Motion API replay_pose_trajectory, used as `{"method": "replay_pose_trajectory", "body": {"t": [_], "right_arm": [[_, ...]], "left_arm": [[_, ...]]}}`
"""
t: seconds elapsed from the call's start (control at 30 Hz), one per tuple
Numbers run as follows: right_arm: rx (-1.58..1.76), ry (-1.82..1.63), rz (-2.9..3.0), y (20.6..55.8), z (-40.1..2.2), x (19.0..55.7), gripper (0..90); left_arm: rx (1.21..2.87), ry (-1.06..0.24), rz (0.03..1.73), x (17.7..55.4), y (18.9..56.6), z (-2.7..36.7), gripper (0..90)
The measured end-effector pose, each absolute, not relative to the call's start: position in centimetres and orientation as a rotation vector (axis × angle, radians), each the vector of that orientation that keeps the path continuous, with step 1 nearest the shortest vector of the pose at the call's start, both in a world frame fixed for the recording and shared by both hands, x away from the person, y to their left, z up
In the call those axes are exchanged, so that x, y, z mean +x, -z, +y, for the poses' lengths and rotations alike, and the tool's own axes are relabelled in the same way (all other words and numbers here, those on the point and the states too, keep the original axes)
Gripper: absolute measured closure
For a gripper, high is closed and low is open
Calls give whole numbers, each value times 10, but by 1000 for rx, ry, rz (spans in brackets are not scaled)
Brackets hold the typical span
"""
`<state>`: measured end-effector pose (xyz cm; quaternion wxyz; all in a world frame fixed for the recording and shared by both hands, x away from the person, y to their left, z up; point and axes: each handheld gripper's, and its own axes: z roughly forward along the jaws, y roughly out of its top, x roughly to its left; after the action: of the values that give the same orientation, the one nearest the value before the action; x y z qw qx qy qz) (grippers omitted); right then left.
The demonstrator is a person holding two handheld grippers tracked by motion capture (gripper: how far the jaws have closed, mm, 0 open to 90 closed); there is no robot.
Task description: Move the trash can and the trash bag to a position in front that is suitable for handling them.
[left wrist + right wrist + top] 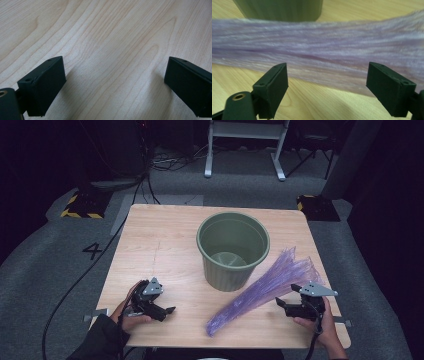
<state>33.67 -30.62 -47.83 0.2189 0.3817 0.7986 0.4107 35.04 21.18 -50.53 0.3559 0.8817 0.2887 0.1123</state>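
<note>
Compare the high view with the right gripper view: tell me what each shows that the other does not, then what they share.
High view alone: the left gripper, open over bare wood, both of the person's hands, the bin's open rim, the whole table and the floor around it.

Right gripper view alone: a close look between its open jaws, with nothing between them.

Both: the right gripper, the purple bag, the green bin and the wooden top.

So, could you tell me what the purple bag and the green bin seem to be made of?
Purple bag: thin, translucent plastic film, glossy, gathered into fine lengthwise pleats. Green bin: probably moulded plastic, matte olive, with vertical ribs down its wall and a smooth rolled rim.
</note>
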Motion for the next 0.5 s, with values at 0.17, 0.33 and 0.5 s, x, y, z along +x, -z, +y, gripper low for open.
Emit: {"method": "replay_pose_trajectory", "body": {"t": [0.17, 0.33, 0.5], "right_arm": [[1031, -1153, 2201, 469, -301, 339, 170], [994, -1154, 2222, 460, -288, 348, 169], [950, -1187, 2231, 452, -272, 359, 171]], "left_arm": [[2278, -291, 746, 350, 505, 212, 33], [2277, -290, 747, 350, 505, 212, 32], [2276, -289, 745, 350, 505, 212, 32]]}}
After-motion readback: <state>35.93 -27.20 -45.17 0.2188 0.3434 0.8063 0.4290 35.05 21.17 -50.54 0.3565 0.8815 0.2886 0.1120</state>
